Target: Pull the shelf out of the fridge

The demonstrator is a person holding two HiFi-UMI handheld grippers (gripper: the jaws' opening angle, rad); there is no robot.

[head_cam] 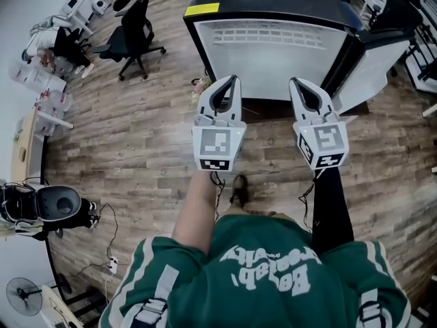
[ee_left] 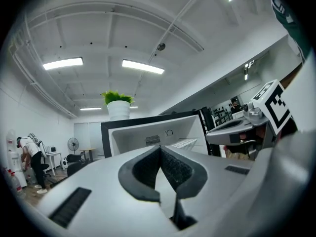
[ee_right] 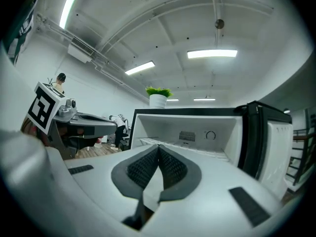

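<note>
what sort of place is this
Likely an open-plan office or lab: a swivel chair on wood-look floor, ceiling strip lights, and an open fridge standing out in the room.

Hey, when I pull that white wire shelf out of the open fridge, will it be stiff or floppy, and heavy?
Probably stiff: the shelf looks like a rigid white wire grid. Likely light for its size, being mostly open gaps and seemingly bare. It may tilt once clear of the fridge walls, since it spans the full width.
</note>
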